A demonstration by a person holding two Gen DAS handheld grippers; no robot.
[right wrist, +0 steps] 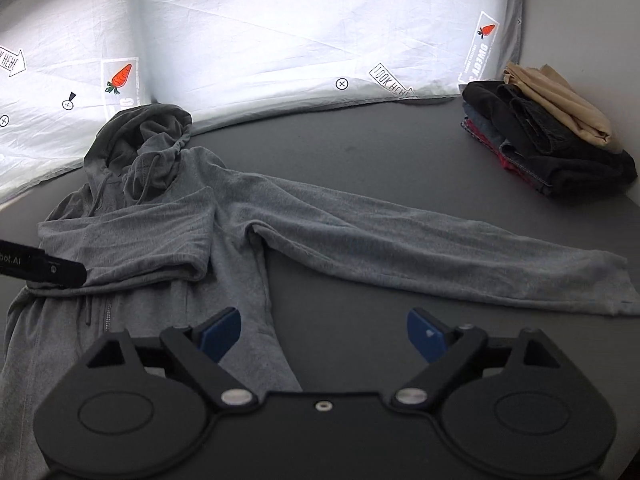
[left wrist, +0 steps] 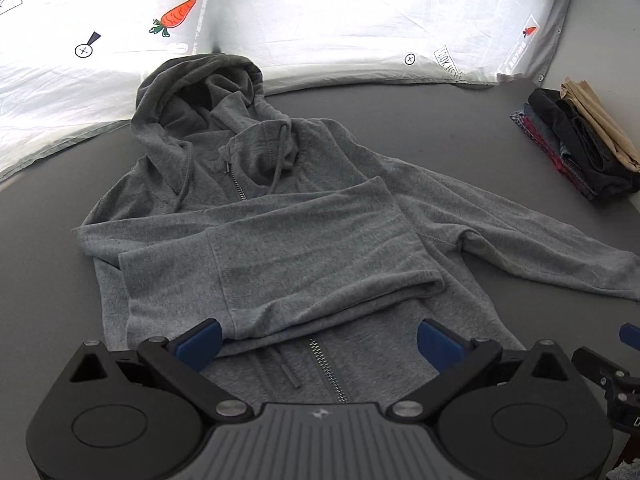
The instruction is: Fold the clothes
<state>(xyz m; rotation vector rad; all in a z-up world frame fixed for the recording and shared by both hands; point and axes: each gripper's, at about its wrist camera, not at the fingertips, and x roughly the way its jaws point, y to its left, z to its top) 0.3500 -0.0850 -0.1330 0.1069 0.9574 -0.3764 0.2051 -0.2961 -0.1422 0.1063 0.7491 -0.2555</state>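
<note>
Left gripper (left wrist: 318,344): jaws spread wide, nothing between them, hovering over the lower front of the grey hoodie (left wrist: 280,240), just above the zip line. Right gripper (right wrist: 324,336): likewise wide apart and empty, poised at the hoodie's side seam, one blue pad over cloth, the other over the bare dark surface (right wrist: 380,152).

The hoodie lies front up on the surface, hood toward the white printed backdrop (right wrist: 280,40). One sleeve (left wrist: 280,248) is laid across the chest, cuff toward the opposite side. The other sleeve (right wrist: 440,248) lies stretched straight out from the hoodie, flat on the surface, cuff pointing toward the stack of folded clothes (right wrist: 552,144), which sits well apart from the hoodie near the backdrop's corner.

Judgement: the garment is partly folded; the outstretched sleeve remains to be brought in. To do this well, the right gripper should take the sleeve near the cuff, pinching both layers, lift only enough to clear the surface, and lay it across the chest parallel to the folded sleeve. The left gripper could pin the shoulder so the body does not drag. Risk: the loose drawstrings (left wrist: 280,160) and rumpled hood may bunch under later folds; flatten them beforehand.
</note>
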